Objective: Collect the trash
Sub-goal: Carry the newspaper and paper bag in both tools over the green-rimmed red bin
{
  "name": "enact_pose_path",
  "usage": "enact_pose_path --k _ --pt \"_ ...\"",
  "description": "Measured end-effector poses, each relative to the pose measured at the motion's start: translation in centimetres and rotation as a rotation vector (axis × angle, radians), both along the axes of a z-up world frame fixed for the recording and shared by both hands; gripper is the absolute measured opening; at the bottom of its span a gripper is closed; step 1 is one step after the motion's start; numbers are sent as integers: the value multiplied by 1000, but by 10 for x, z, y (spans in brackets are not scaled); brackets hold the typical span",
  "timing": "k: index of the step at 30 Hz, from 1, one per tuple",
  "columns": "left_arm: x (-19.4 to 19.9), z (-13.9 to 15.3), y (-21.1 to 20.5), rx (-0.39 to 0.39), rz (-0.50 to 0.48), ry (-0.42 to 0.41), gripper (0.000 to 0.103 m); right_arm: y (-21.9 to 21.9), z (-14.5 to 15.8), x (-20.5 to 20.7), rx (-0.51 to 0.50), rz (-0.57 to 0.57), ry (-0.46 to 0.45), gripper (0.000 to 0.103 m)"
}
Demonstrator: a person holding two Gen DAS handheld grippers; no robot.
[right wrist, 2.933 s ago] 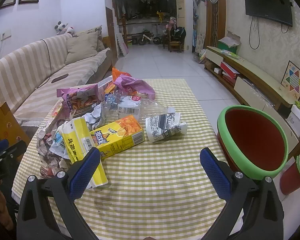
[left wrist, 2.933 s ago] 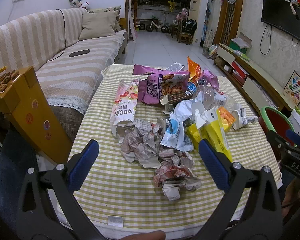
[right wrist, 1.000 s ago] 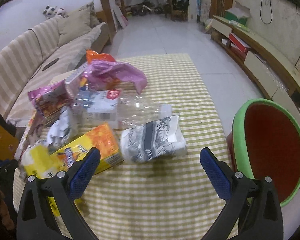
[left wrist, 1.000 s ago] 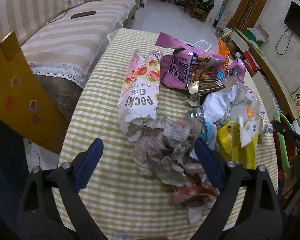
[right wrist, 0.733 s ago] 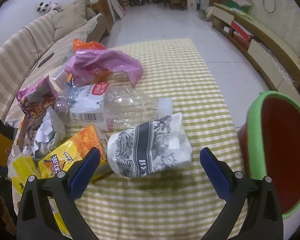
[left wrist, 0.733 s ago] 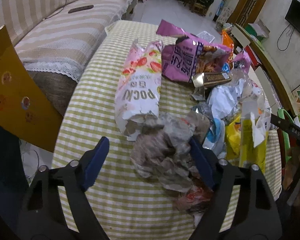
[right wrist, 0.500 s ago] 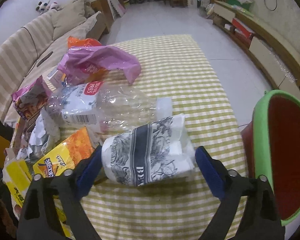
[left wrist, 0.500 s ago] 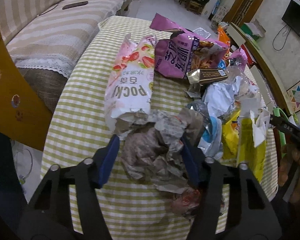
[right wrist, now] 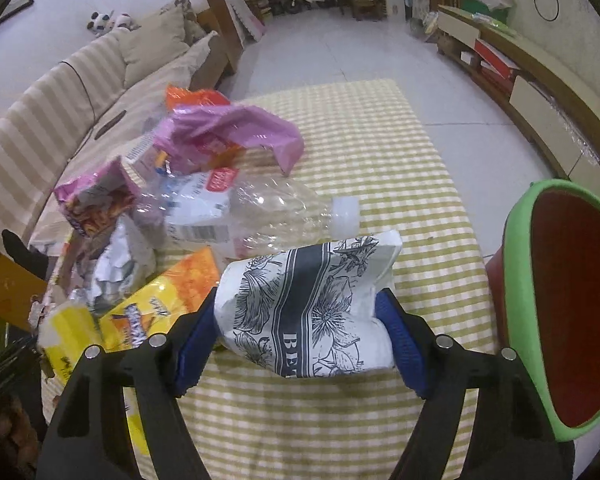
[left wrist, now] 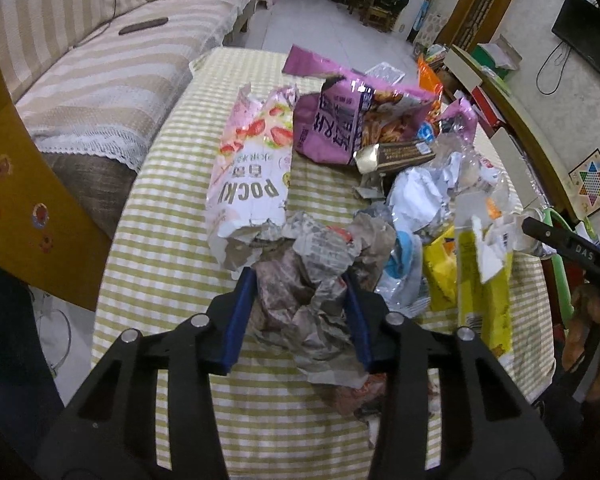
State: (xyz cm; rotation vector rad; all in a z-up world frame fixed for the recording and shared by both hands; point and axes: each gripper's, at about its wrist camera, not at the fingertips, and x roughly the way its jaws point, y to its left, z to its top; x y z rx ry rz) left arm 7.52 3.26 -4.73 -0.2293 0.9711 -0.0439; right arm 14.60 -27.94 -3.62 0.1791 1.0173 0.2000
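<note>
Left fingers [left wrist: 300,312]: blue pads on both sides of the crumpled newspaper wad [left wrist: 312,292], pressing into it, still closing.
Right fingers [right wrist: 296,340]: clamped on the floral paper bag [right wrist: 308,304], one pad at each end, bag bulging between them.
Newspaper wad: near edge of the worktop [left wrist: 152,184], touching the torn end of the Pocky bag; more crumpled paper trails below it toward the near edge.
Floral paper bag: near the worktop's near edge, toward its right side, resting against the bottle behind it.
Yellow carton [left wrist: 484,292]: just right of the newspaper wad, torn open at the top.
Orange-yellow juice pack [right wrist: 156,308]: just left of the floral bag.
Pocky bag [left wrist: 252,176]: lying flat mid-worktop, toward the left edge.
Clear plastic bottle [right wrist: 260,216]: crushed, on its side mid-worktop, white cap pointing to the right edge.
Purple snack bag [left wrist: 352,120]: beyond the Pocky bag, with a brown wrapper lying against it.
Pink plastic bag [right wrist: 236,132]: crumpled, beyond the bottle, toward the far edge.
Green-rimmed bin [right wrist: 560,300]: off the worktop's right edge, red inside, opening tilted toward the camera.
Sofa [left wrist: 100,60]: striped, beyond the left edge.
</note>
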Motion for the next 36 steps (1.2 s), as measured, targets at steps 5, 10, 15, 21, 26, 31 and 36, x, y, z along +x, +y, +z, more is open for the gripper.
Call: enact_pose_path --k 5,10,15,21,26,31,36 --pt "-11 17 5 3 7 -28 42 5 21 -8 14 11 -37 74" --pt "-28 32 13 18 31 -79 42 12 44 -19 38 28 -77 74" --pt "-37 53 19 20 54 -121 42 19 62 -28 41 51 -119 74" --pt "-30 77 -1 36 13 -155 42 13 74 -35 56 49 -154 74" --pt "-19 90 -27 42 -43 -172 42 -4 79 -40 69 21 -175 74" --pt "-3 100 -59 32 -100 -183 42 -38 84 -41 71 -44 -194 74" --pt "17 108 -95 13 -166 -192 42 -86 85 -44 64 -135 -211 74"
